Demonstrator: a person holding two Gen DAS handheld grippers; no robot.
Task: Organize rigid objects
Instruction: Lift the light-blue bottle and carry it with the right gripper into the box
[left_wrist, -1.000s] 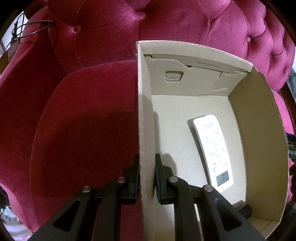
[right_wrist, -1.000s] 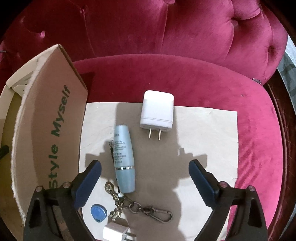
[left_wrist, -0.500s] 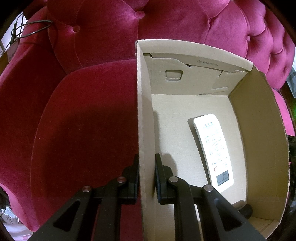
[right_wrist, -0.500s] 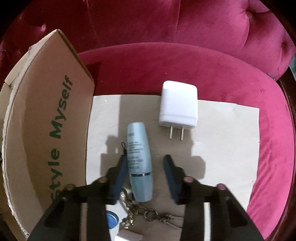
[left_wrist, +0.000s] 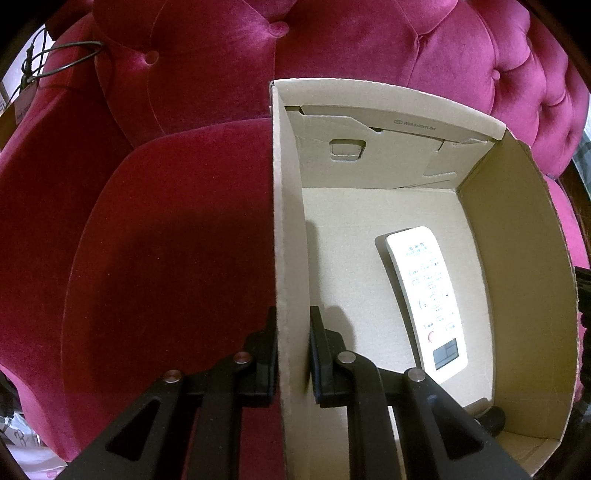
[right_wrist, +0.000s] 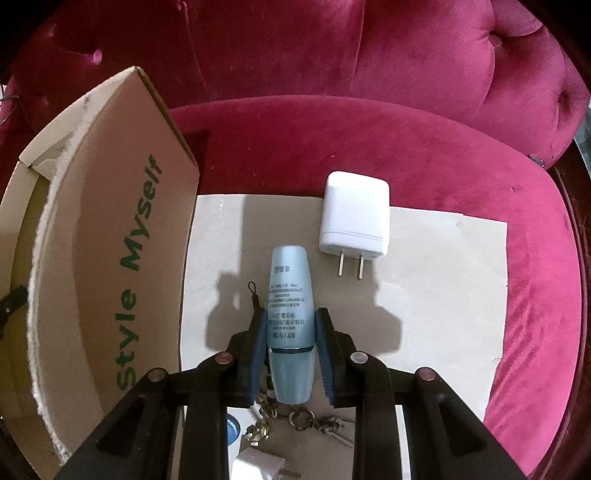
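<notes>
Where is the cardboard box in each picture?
Left wrist view: the box fills the right half, open side up, with the left tongs clamped on its near wall and a remote inside.
Right wrist view: the box stands at the left edge, its outer wall reading "Style Myself".
Shared landmark: the red sofa behind it in both.

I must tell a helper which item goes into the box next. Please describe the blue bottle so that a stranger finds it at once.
On the red sofa seat, beside the cardboard box, lies a beige sheet. The blue bottle lies there, and the right gripper is closing on it. Unlike the white charger beside it, it is slim, rounded and printed.
</notes>
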